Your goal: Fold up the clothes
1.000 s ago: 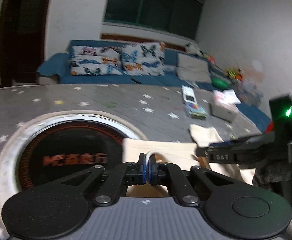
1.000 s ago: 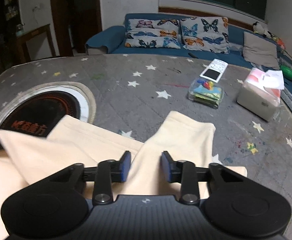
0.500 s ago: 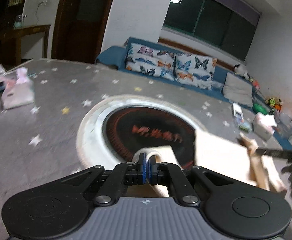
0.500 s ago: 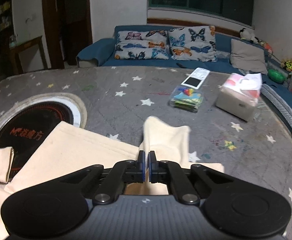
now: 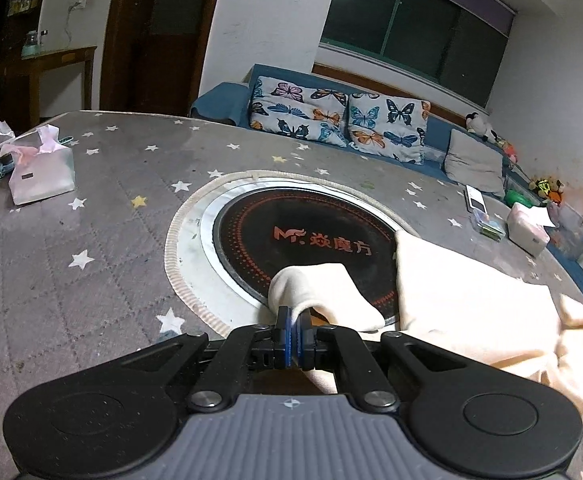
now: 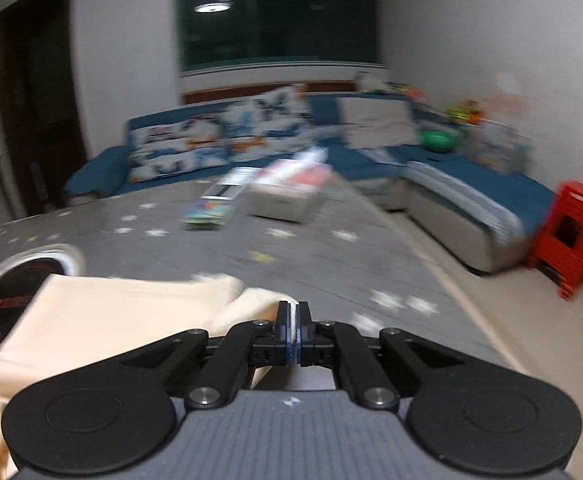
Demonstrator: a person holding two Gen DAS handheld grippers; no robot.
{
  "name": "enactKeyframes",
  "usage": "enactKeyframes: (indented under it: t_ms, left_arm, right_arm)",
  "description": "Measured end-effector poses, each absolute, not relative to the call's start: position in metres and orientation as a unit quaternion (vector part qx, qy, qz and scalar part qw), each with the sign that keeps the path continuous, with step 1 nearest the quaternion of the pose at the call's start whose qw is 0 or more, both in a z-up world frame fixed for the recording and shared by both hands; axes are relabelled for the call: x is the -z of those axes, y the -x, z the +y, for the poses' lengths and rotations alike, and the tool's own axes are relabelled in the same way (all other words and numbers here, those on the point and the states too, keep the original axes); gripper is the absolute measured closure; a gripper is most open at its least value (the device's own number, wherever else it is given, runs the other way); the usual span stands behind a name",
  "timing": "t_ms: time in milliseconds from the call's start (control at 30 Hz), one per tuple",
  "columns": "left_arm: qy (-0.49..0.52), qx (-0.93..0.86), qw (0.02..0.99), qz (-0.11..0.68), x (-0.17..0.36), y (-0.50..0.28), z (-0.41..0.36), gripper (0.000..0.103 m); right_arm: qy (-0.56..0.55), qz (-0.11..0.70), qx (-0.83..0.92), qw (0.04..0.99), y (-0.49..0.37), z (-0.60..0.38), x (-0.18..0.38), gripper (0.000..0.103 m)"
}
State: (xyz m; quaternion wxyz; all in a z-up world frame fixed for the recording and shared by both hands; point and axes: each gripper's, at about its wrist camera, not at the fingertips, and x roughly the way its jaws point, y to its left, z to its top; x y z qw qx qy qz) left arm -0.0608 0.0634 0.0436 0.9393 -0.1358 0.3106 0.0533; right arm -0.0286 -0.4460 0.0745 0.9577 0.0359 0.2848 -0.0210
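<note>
A cream garment (image 5: 467, 300) lies partly spread on the grey star-patterned table, over the edge of a round black hotplate (image 5: 299, 240). My left gripper (image 5: 291, 332) is shut on one cream end of it, which curls up just past the jaws. My right gripper (image 6: 291, 332) is shut on another end of the same garment (image 6: 103, 312), which stretches away to the left. The right wrist view is blurred by motion.
A pink tissue pack (image 5: 39, 172) sits at the table's left. A tissue box (image 5: 527, 228), a clear box of small items (image 5: 487, 226) and a white remote (image 5: 476, 199) sit at the far right. A blue sofa (image 5: 331, 120) and a red stool (image 6: 571, 236) stand beyond.
My right gripper closed on the garment and has swung to the right. My left gripper stayed shut on its end and moved left and back, stretching the cloth out.
</note>
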Motion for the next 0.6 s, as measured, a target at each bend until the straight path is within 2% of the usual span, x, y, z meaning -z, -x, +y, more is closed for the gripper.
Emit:
enactKeyframes:
  t_ms: [233, 267, 400, 533, 600]
  left_arm:
    - [0.125, -0.062, 0.933, 0.331, -0.036, 0.073, 0.063, 0.1]
    - [0.124, -0.064, 0.933, 0.331, -0.037, 0.075, 0.064, 0.1]
    - [0.117, -0.067, 0.938, 0.321, -0.047, 0.083, 0.066, 0.093]
    - [0.098, -0.038, 0.947, 0.302, -0.061, 0.093, 0.055, 0.093]
    - [0.087, 0.003, 0.951, 0.296, -0.067, 0.098, 0.041, 0.089]
  right_arm:
    - [-0.084, 0.34, 0.114, 0.93, 0.073, -0.502, -0.04, 0.101]
    - [-0.082, 0.342, 0.12, 0.928, 0.075, -0.506, -0.038, 0.098]
    - [-0.076, 0.327, 0.115, 0.935, 0.08, -0.511, -0.045, 0.095]
    - [-0.058, 0.318, 0.068, 0.944, 0.075, -0.496, -0.053, 0.084]
    - [-0.044, 0.322, 0.041, 0.945, 0.068, -0.483, -0.052, 0.067]
